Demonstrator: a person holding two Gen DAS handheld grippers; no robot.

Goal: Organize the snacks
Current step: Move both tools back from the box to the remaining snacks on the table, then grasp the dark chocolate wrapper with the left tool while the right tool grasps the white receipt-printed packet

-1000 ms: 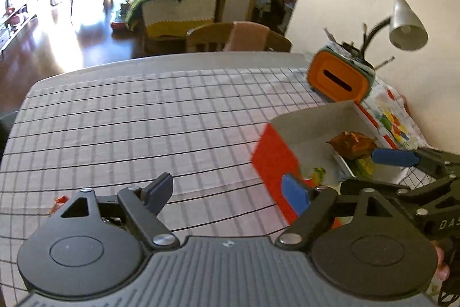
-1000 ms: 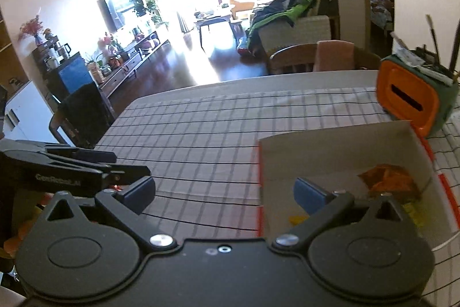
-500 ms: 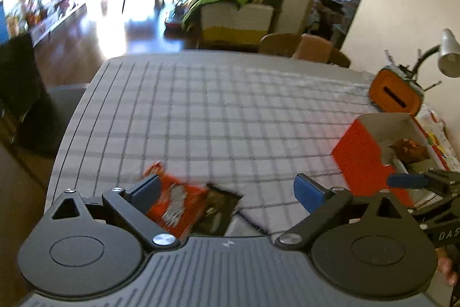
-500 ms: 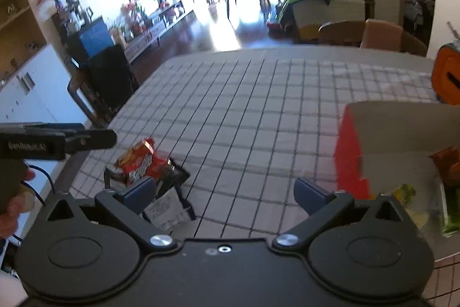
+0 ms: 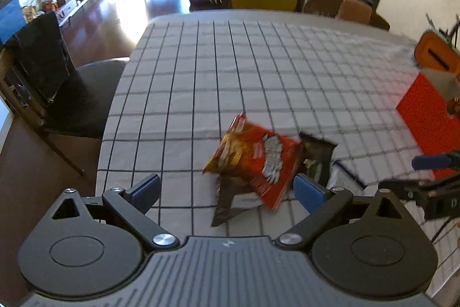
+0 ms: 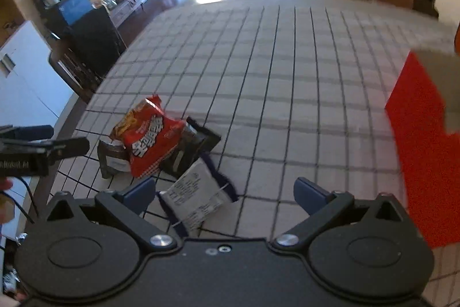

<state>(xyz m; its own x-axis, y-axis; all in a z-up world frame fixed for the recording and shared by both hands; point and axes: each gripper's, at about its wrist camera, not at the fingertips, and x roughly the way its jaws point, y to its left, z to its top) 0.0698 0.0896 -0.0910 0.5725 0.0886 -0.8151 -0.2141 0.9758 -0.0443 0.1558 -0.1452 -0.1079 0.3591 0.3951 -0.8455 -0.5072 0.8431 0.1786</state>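
Observation:
A red snack bag (image 5: 256, 157) lies on the checked tablecloth, on top of a dark packet (image 5: 316, 157). My left gripper (image 5: 227, 192) is open and empty just short of it. In the right wrist view the red bag (image 6: 149, 137) lies over the dark packet (image 6: 195, 146), next to a white packet (image 6: 198, 197) and a brown packet (image 6: 110, 156). My right gripper (image 6: 224, 193) is open and empty above the white packet. The red box (image 6: 425, 134) stands to the right.
The red box also shows at the right edge of the left wrist view (image 5: 428, 117), with an orange holder (image 5: 437, 55) behind it. A black chair (image 5: 57, 94) stands at the table's left side. The table edge (image 6: 72, 117) is near the snacks.
Both grippers have swung left, away from the red box and toward the pile of snacks, which now lies closer and more central. Both stay open.

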